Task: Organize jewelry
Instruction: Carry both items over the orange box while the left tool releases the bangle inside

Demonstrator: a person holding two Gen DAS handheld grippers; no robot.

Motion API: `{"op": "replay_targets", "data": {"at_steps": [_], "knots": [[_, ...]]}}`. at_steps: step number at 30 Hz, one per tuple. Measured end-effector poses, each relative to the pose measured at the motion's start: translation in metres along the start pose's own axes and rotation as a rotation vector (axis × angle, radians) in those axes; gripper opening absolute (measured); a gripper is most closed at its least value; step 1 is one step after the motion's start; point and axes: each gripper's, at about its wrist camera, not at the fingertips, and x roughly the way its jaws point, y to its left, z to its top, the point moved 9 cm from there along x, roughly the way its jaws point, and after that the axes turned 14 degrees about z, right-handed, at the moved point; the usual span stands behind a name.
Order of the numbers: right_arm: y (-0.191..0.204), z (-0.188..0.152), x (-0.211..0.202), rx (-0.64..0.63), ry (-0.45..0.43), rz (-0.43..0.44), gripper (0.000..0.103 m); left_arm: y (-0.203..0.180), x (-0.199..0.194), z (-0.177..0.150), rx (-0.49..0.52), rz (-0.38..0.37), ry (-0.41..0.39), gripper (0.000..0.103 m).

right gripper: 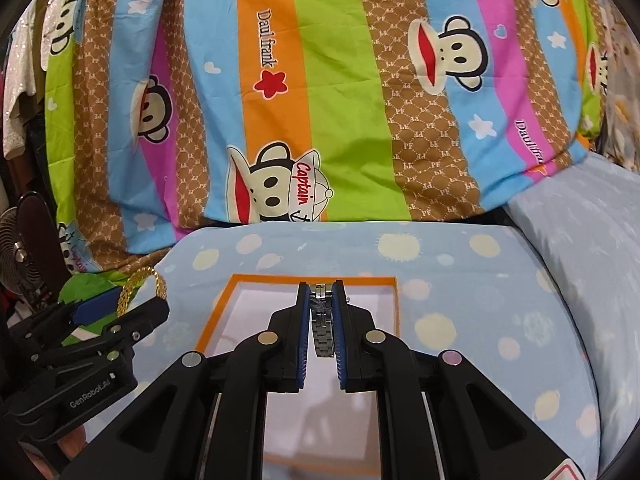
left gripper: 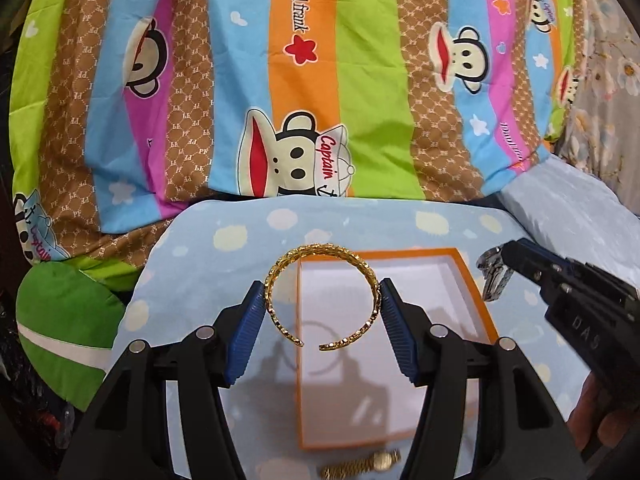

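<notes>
My left gripper (left gripper: 322, 292) is shut on a gold open bangle (left gripper: 320, 258), holding it above the left wall of an orange box with a white inside (left gripper: 400, 360). My right gripper (right gripper: 321, 292) is shut on a silver watch (right gripper: 322, 336), whose band hangs down over the same box (right gripper: 240, 312). The right gripper with the watch (left gripper: 494, 276) also shows at the right of the left wrist view. The left gripper with the bangle (right gripper: 140, 288) shows at the left of the right wrist view. A gold watch (left gripper: 364, 464) lies on the blue cloth just in front of the box.
The box sits on a light blue dotted pillow (left gripper: 224, 248). A striped monkey-print blanket (left gripper: 304, 92) rises behind it. A pale blue pillow (right gripper: 592, 248) lies to the right, a green cushion (left gripper: 60, 320) and a fan (right gripper: 20, 252) to the left.
</notes>
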Motion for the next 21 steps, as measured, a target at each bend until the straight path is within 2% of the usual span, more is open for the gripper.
{"op": "replay_targets", "data": {"at_steps": [3, 6, 13, 18, 20, 21], "knots": [[-0.012, -0.002, 0.02, 0.019, 0.029, 0.021, 0.01, -0.008, 0.018, 0.008, 0.008, 0.011, 0.007, 0.056], [-0.022, -0.012, 0.022, 0.054, 0.04, 0.022, 0.01, -0.009, 0.024, 0.008, 0.004, 0.016, 0.013, 0.056], [-0.014, -0.049, -0.008, 0.101, 0.028, 0.089, 0.01, -0.005, -0.003, -0.011, 0.035, 0.006, -0.045, 0.056], [0.0, -0.081, -0.044, 0.101, 0.002, 0.088, 0.011, -0.001, -0.027, -0.034, 0.052, -0.019, -0.063, 0.056], [0.005, -0.087, -0.056, 0.091, -0.018, 0.081, 0.009, 0.002, -0.033, -0.042, 0.043, -0.033, -0.06, 0.056], [0.007, -0.087, -0.058, 0.084, -0.019, 0.077, 0.003, 0.003, -0.036, -0.046, 0.037, -0.038, -0.055, 0.056]]}}
